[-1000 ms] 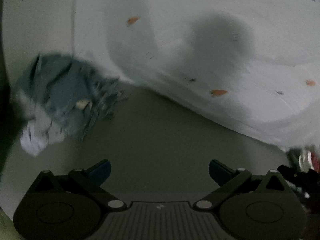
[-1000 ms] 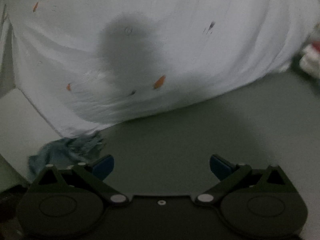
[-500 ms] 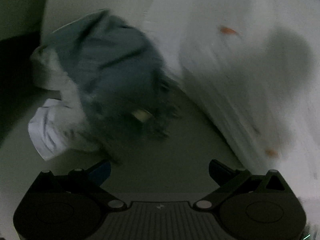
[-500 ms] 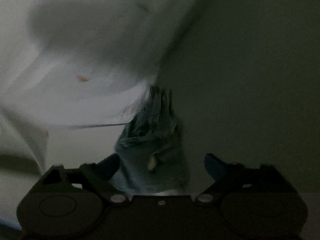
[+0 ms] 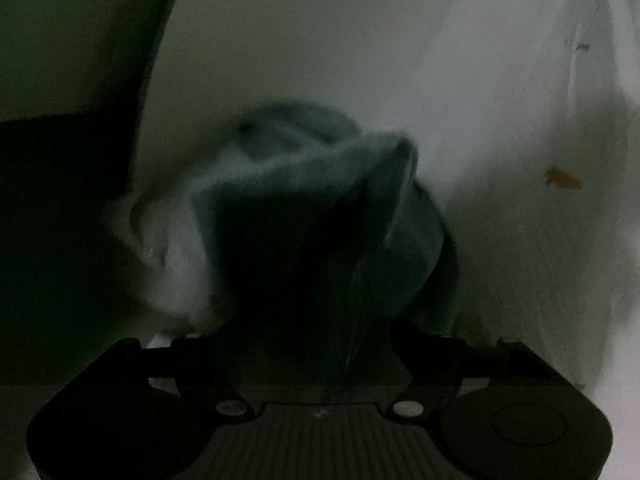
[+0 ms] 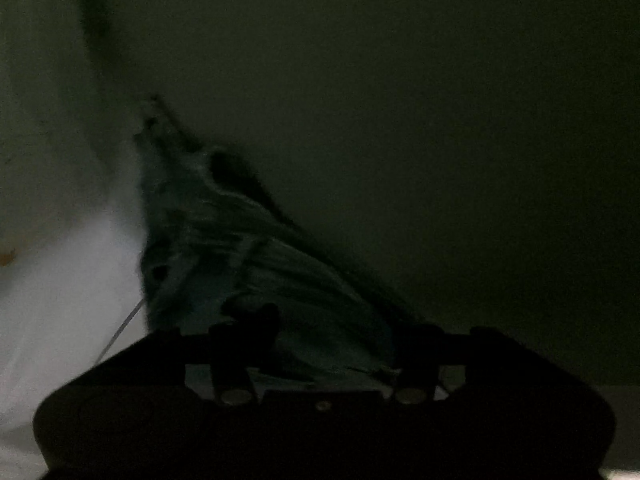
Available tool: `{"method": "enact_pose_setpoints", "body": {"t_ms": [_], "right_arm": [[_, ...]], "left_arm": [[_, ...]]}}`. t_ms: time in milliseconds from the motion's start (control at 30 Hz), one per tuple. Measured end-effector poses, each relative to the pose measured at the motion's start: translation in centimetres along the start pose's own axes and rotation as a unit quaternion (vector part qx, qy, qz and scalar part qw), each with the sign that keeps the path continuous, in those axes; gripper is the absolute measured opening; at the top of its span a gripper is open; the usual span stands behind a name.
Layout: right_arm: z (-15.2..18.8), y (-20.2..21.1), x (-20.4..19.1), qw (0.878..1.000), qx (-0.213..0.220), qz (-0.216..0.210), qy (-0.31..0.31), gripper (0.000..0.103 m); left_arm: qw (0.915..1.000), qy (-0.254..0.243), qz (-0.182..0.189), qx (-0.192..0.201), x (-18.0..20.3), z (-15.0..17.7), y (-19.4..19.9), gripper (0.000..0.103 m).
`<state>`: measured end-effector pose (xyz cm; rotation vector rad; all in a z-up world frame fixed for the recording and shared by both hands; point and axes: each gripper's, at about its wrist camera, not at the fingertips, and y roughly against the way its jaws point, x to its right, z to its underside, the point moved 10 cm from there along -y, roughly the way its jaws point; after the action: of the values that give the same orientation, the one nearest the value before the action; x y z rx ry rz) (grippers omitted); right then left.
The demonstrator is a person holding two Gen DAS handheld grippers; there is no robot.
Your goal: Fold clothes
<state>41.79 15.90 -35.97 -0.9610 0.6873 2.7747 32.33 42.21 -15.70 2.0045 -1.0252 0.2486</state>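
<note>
You have the blue garment (image 5: 304, 216) bunched between both grippers beside the white sheet (image 5: 520, 128), jaw gap and grip undeterminable in the dark; judged soft, light and limp, so take it by a hem edge.

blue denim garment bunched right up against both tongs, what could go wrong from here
The blue denim garment is crumpled between the left tongs, so they may pinch several layers, not one edge. The right tongs sit over frayed fabric that could snag. Both views are dark, hiding seams, and the white sheet alongside could get caught.
</note>
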Motion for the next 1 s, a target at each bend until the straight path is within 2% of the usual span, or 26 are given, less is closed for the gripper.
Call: {"method": "enact_pose_setpoints", "body": {"t_ms": [67,200,233,267,333,367,433,500,567,600,633,667,700,767,867,900,967,1000], "right_arm": [[0.9,0.0,1.4,0.999,0.003,0.004,-0.035,0.063],[1.3,-0.9,3.0,0.997,0.020,0.004,-0.070,0.066],[1.2,-1.3,2.8,0.996,0.015,-0.010,-0.085,0.076],[1.2,-1.6,2.2,0.996,0.013,-0.021,-0.084,0.081],[1.0,-2.1,1.0,0.997,0.012,-0.039,-0.069,0.081],[1.0,-2.5,0.5,0.997,0.011,-0.038,-0.067,0.086],[1.3,-3.2,-0.3,0.998,0.007,-0.030,-0.063,0.087],[1.8,-3.9,-0.9,0.999,-0.004,-0.032,-0.044,0.081],[2.5,-4.3,-1.4,0.999,-0.004,-0.040,-0.025,0.065],[2.7,-4.2,-1.6,0.999,-0.003,-0.046,-0.019,0.061],[2.9,-4.0,-1.8,0.999,-0.002,-0.052,-0.013,0.047],[3.0,-3.6,-2.3,0.998,-0.002,-0.058,-0.007,0.027],[3.0,-2.9,-3.0,0.998,-0.002,-0.064,0.000,0.022],[3.2,-0.8,-5.4,0.997,0.002,-0.061,0.055,0.019],[4.0,4.3,-10.7,0.982,0.008,-0.127,0.138,0.018],[4.5,6.7,-13.2,0.972,0.018,-0.155,0.173,0.018],[5.7,12.0,-18.3,0.945,0.044,-0.209,0.248,0.017],[6.2,14.1,-20.2,0.934,0.052,-0.224,0.275,0.017]], "left_arm": [[1.0000,0.002,0.003,0.000,-0.1,-0.2,-0.3,0.078],[0.9999,0.007,0.010,-0.001,-0.2,-0.6,-1.0,0.078],[0.9999,0.008,0.012,-0.002,-0.3,-0.7,-1.1,0.078],[0.9999,0.010,0.014,-0.002,-0.3,-0.8,-1.3,0.078],[0.9998,0.012,0.017,-0.002,-0.4,-1.0,-1.6,0.078],[0.9997,0.014,0.018,-0.003,-0.4,-1.1,-1.7,0.079],[0.9996,0.021,0.018,-0.004,-0.7,-1.2,-1.6,0.079],[0.9995,0.026,0.016,-0.003,-0.9,-1.4,-1.6,0.079],[0.9996,0.026,0.013,0.000,-0.8,-1.3,-1.5,0.079],[0.9996,0.025,0.011,0.001,-0.8,-1.3,-1.5,0.079],[0.9996,0.025,0.010,0.002,-0.8,-1.3,-1.4,0.079],[0.9996,0.025,0.009,0.003,-0.8,-1.4,-1.4,0.079],[0.9996,0.025,0.008,0.003,-0.7,-1.4,-1.2,0.078],[0.9998,0.020,0.009,0.002,-0.3,-1.3,-0.7,0.078],[0.9999,0.009,0.014,0.004,0.7,-1.0,0.4,0.078],[0.9998,0.010,0.016,0.005,1.1,-0.8,0.8,0.078],[0.9995,0.016,0.027,0.006,2.1,-0.2,1.7,0.078],[0.9993,0.018,0.032,0.006,2.7,0.1,2.2,0.078]]}}
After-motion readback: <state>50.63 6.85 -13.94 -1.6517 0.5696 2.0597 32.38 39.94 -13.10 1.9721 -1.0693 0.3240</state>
